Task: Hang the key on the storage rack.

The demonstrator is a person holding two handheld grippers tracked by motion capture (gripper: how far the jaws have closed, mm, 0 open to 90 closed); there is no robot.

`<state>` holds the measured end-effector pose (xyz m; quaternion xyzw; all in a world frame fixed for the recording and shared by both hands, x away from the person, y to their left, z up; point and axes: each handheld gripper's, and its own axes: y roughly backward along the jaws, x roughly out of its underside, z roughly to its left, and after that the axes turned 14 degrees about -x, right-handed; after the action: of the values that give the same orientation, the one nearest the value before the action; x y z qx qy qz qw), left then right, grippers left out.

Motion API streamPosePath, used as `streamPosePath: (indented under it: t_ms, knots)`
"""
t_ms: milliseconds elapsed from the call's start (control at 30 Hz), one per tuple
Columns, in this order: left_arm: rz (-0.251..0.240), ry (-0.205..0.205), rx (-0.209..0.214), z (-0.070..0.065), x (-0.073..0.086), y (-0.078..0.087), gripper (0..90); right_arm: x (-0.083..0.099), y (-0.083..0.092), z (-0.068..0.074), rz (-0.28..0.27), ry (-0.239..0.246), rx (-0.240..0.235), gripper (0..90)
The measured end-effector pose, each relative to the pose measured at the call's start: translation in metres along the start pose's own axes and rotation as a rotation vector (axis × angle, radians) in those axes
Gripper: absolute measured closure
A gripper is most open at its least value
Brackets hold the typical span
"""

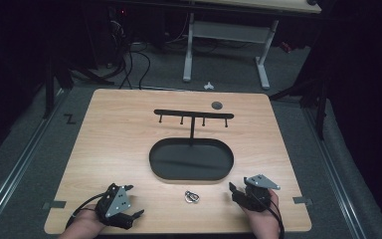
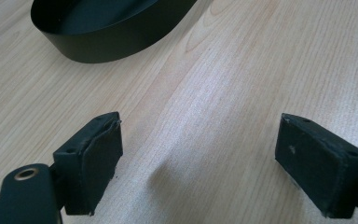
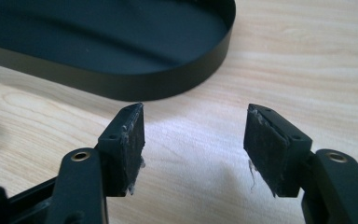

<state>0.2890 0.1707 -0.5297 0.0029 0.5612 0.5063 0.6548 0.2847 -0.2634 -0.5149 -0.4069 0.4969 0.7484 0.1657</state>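
Two grippers, left gripper (image 1: 138,213) and right gripper (image 1: 232,188), rest released at the desk's (image 1: 119,144) lower edge; nothing grasped yet. Likely next: reaching the small metal ring (image 1: 192,196) near the black tray (image 1: 191,175).

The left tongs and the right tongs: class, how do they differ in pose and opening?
The left tongs sit near the table's front-left corner; the right tongs sit front-right, nearer the small metal clip. The left tongs gape wider than the right tongs. Both are open, hold nothing, and point towards the black oval tray.
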Motion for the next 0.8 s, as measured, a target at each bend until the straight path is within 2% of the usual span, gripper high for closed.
streamPosePath:
  t_ms: [133, 667, 800]
  knots:
    - [0.008, 0.000, 0.004, 0.0001, -0.0006, -0.0011, 15.4, 0.0005, 0.0006, 0.0000, -0.026, 0.016, -0.006, 37.6]
    - [0.009, -0.003, 0.005, -0.0002, -0.0007, -0.0012, 15.4, 0.0010, -0.0002, 0.0003, -0.022, 0.004, -0.010, 35.7]
    - [0.004, 0.014, 0.006, 0.0010, -0.0004, -0.0010, 15.4, 0.0010, -0.0008, 0.0009, -0.024, 0.001, -0.011, 35.1]
